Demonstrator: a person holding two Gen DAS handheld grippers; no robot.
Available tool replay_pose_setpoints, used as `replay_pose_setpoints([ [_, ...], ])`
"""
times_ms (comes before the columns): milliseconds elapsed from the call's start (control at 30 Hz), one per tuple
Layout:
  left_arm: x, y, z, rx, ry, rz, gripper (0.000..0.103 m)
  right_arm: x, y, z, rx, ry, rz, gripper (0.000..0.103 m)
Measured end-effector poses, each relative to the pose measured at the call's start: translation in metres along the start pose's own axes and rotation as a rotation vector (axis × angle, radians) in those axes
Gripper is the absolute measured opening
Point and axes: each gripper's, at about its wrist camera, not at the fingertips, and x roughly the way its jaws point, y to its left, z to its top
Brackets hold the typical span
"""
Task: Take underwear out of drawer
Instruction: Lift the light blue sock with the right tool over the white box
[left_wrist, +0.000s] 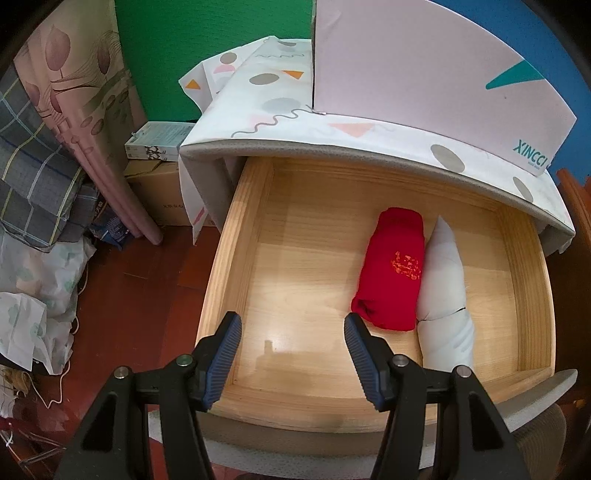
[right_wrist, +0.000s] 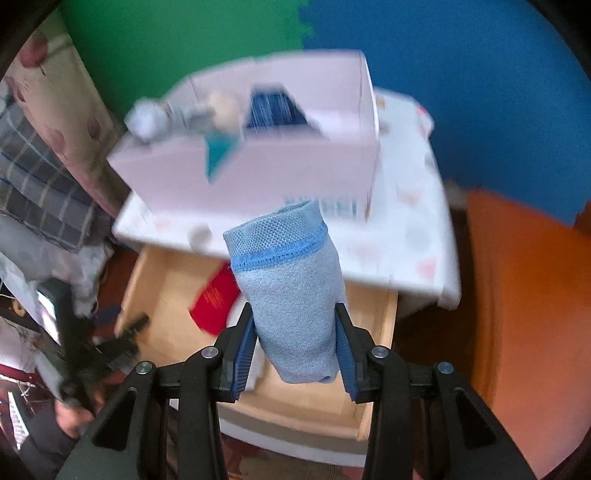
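The wooden drawer (left_wrist: 236, 266) is pulled open. Inside it lie a rolled red underwear (left_wrist: 391, 266) and a rolled white one (left_wrist: 443, 288) side by side at the right. My left gripper (left_wrist: 293, 325) is open and empty, above the drawer's front left part. My right gripper (right_wrist: 295, 314) is shut on a rolled light blue underwear (right_wrist: 291, 291), held upright high above the drawer (right_wrist: 155, 288). The red roll (right_wrist: 214, 299) shows below it. The left gripper (right_wrist: 129, 328) appears blurred at the left in the right wrist view.
A pink box (left_wrist: 424, 74) stands on the patterned cabinet top (left_wrist: 280, 122); in the right wrist view the pink box (right_wrist: 258, 173) holds several rolled items. Cardboard boxes (left_wrist: 159, 192), curtain and bedding lie at the left. An orange surface (right_wrist: 524, 295) is at the right.
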Motion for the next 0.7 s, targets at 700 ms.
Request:
replay_pose_setpoints([
  [700,-0.003,0.020,-0.001,-0.108,-0.027,-0.017,0.059,0.042,0.007,0.145,0.064,-0.035,-0.115,0.037],
])
